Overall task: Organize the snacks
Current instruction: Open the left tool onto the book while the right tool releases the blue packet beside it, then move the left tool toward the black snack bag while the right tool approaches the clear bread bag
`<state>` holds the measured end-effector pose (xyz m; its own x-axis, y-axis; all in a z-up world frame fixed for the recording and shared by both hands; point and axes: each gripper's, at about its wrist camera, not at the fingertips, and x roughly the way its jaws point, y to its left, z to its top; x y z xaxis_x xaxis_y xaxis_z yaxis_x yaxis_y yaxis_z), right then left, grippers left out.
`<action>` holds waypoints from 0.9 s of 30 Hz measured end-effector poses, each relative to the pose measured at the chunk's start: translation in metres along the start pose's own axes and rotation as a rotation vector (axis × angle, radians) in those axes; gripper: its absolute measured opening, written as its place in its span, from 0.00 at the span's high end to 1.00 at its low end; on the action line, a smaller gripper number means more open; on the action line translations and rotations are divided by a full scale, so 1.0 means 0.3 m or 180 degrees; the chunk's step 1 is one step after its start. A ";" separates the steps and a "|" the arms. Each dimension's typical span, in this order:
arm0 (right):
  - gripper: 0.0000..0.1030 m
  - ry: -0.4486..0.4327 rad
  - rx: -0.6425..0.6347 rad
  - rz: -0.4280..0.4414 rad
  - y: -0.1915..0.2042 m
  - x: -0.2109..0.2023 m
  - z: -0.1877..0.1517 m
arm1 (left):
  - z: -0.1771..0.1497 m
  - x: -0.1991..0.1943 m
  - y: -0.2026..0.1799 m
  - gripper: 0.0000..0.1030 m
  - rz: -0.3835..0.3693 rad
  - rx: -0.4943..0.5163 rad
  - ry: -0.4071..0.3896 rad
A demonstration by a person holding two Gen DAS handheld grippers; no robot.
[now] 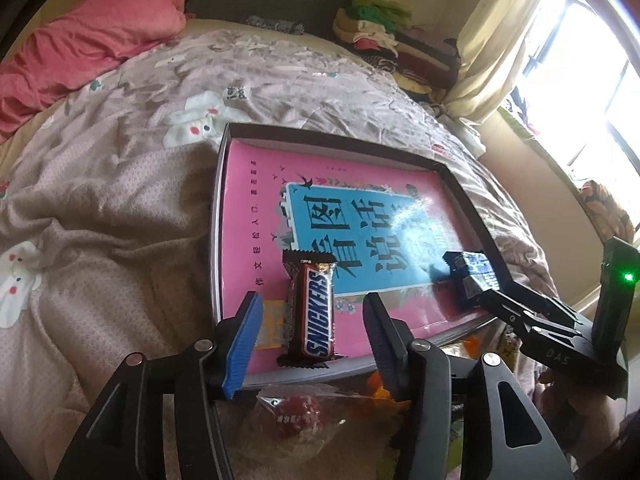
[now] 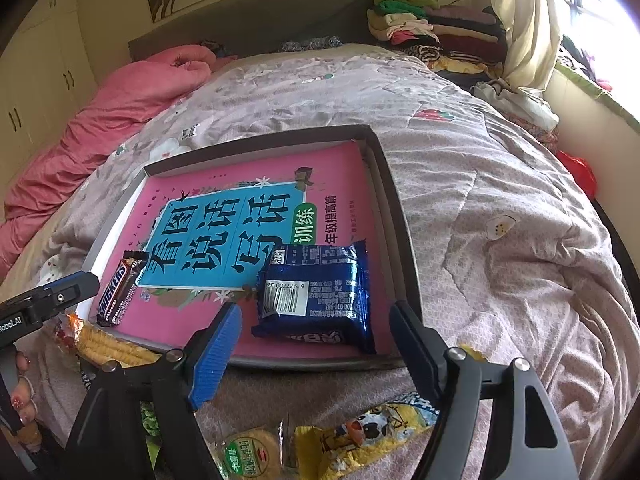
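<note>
A shallow dark box (image 1: 218,216) (image 2: 401,216) lies on the bed with a pink book (image 1: 256,208) (image 2: 248,176) flat inside it. A Snickers bar (image 1: 316,312) (image 2: 118,292) lies on the book's near left corner. My left gripper (image 1: 313,302) (image 2: 48,296) straddles it, open, with neither pad touching the wrapper. A blue snack packet (image 2: 316,292) (image 1: 472,276) lies on the book's near right part. My right gripper (image 2: 316,314) (image 1: 486,286) stands open around it, with gaps on both sides.
Loose snacks lie on the quilt in front of the box: a clear packet with a red sweet (image 1: 296,416), a round cracker pack (image 2: 248,452), a yellow cartoon packet (image 2: 380,428), a biscuit pack (image 2: 108,344). A pink blanket (image 1: 80,48) and a clothes pile (image 2: 432,28) lie beyond.
</note>
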<state>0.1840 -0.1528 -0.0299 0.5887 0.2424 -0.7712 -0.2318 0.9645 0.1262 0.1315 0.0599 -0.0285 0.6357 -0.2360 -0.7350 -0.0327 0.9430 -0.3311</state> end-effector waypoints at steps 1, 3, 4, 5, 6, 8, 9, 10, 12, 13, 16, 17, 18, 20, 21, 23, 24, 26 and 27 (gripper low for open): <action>0.26 -0.0006 0.0014 0.0013 -0.003 -0.006 -0.001 | 0.001 -0.009 -0.001 0.45 -0.0001 0.0006 -0.0022; 0.26 -0.0026 0.0030 0.0020 -0.008 -0.016 -0.003 | 0.005 -0.024 -0.004 0.42 -0.0010 0.0017 -0.0055; 0.25 -0.0049 0.0035 0.0021 -0.010 -0.024 -0.003 | 0.007 -0.033 -0.005 0.41 -0.0019 0.0017 -0.0072; 0.25 -0.0074 0.0038 0.0029 -0.012 -0.034 -0.003 | 0.007 -0.044 -0.007 0.40 -0.0034 0.0018 -0.0093; 0.25 -0.0092 0.0041 0.0037 -0.015 -0.042 -0.003 | 0.008 -0.054 -0.009 0.38 -0.0053 0.0019 -0.0110; 0.25 -0.0144 0.0038 0.0058 -0.015 -0.063 0.000 | 0.011 -0.068 -0.011 0.37 -0.0060 0.0031 -0.0133; 0.24 -0.0178 0.0024 0.0063 -0.014 -0.076 0.002 | 0.012 -0.076 -0.014 0.36 -0.0061 0.0042 -0.0148; 0.24 -0.0201 0.0013 0.0059 -0.010 -0.084 0.005 | 0.012 -0.083 -0.015 0.36 -0.0067 0.0054 -0.0159; 0.23 -0.0242 -0.0020 0.0069 -0.006 -0.105 0.003 | 0.011 -0.100 -0.016 0.34 -0.0074 0.0072 -0.0183; 0.23 -0.0270 -0.0038 0.0083 -0.001 -0.118 0.003 | 0.010 -0.111 -0.018 0.33 -0.0077 0.0086 -0.0197; 0.23 -0.0327 -0.0092 0.0123 0.014 -0.148 -0.002 | 0.008 -0.139 -0.020 0.31 -0.0089 0.0119 -0.0243; 0.23 -0.0343 -0.0109 0.0136 0.019 -0.157 -0.002 | 0.008 -0.148 -0.021 0.31 -0.0103 0.0129 -0.0256; 0.23 -0.0367 -0.0131 0.0143 0.024 -0.168 -0.004 | 0.007 -0.158 -0.023 0.30 -0.0114 0.0139 -0.0269; 0.23 -0.0401 -0.0166 0.0168 0.029 -0.184 -0.010 | 0.005 -0.172 -0.025 0.29 -0.0118 0.0149 -0.0294; 0.23 -0.0418 -0.0187 0.0179 0.033 -0.193 -0.011 | 0.004 -0.180 -0.026 0.29 -0.0121 0.0156 -0.0308; 0.23 -0.0446 -0.0213 0.0188 0.038 -0.208 -0.016 | 0.001 -0.196 -0.028 0.27 -0.0125 0.0176 -0.0335; 0.23 -0.0458 -0.0225 0.0194 0.040 -0.215 -0.018 | -0.001 -0.202 -0.029 0.27 -0.0125 0.0183 -0.0341; 0.23 -0.0473 -0.0233 0.0205 0.039 -0.226 -0.024 | -0.008 -0.215 -0.031 0.27 -0.0131 0.0199 -0.0357; 0.23 -0.0480 -0.0238 0.0214 0.038 -0.232 -0.030 | -0.010 -0.218 -0.031 0.27 -0.0127 0.0201 -0.0359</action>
<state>0.1336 -0.1595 0.0196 0.6781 0.3243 -0.6596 -0.3282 0.9365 0.1230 0.0880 0.0659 0.0208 0.7183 -0.2490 -0.6497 0.0406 0.9472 -0.3182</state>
